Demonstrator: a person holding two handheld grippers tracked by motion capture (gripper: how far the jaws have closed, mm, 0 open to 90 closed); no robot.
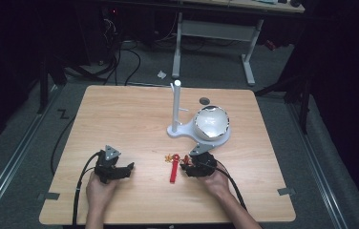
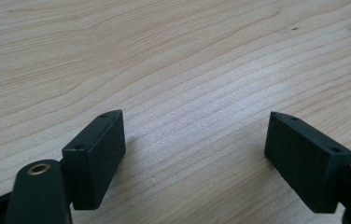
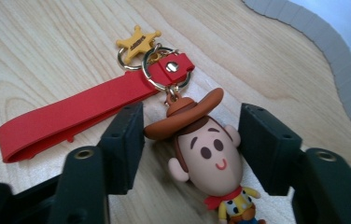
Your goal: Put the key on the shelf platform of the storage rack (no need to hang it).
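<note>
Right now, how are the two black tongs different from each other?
The right tongs have a cowboy figure keychain lying between their jaws; the left tongs have bare wooden table between theirs. The right tongs sit by the red strap and the white stand's base; the left tongs sit apart on the table's other side. Both are open, black, and held low over the table.

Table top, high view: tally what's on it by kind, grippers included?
Grippers: 2 (left gripper, right gripper)
Keychains: 1 (cowboy figure keychain with red strap and yellow star charm)
White stands: 1 (stand with upright post)
Bowls: 1 (bowl on the stand's base)
Total: 5
</note>
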